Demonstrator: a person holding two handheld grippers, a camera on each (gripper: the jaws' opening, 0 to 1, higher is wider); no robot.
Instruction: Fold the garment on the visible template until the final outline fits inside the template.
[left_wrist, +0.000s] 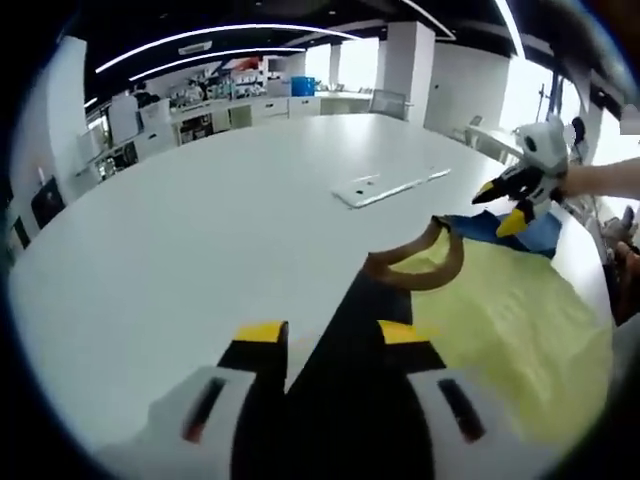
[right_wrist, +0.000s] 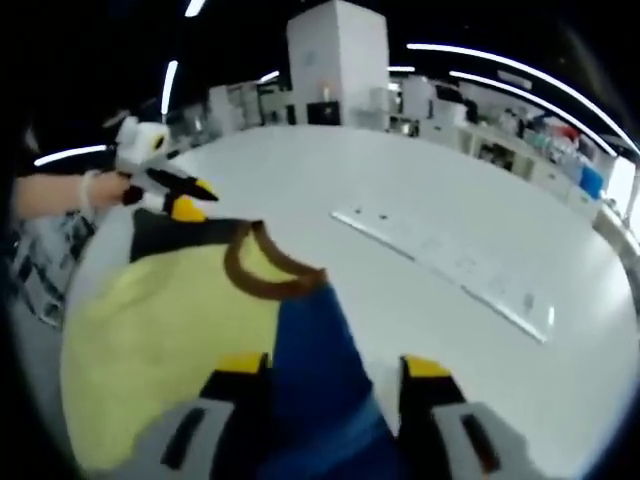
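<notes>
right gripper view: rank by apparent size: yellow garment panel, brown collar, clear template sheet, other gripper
1. yellow garment panel
2. clear template sheet, farther off, so unsure against the panel
3. brown collar and left gripper look alike

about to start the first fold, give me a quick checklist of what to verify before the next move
1. Left gripper on the black sleeve: ok, sleeve lies between its jaws.
2. Right gripper on the blue sleeve: ok, sleeve lies between its jaws.
3. Jaws fully clamped on cloth: cannot tell.
4. Yellow garment on the white table: ok.
5. Clear template in sight: ok, beside the garment, not under it.
6. Brown collar lying flat: ok.
</notes>
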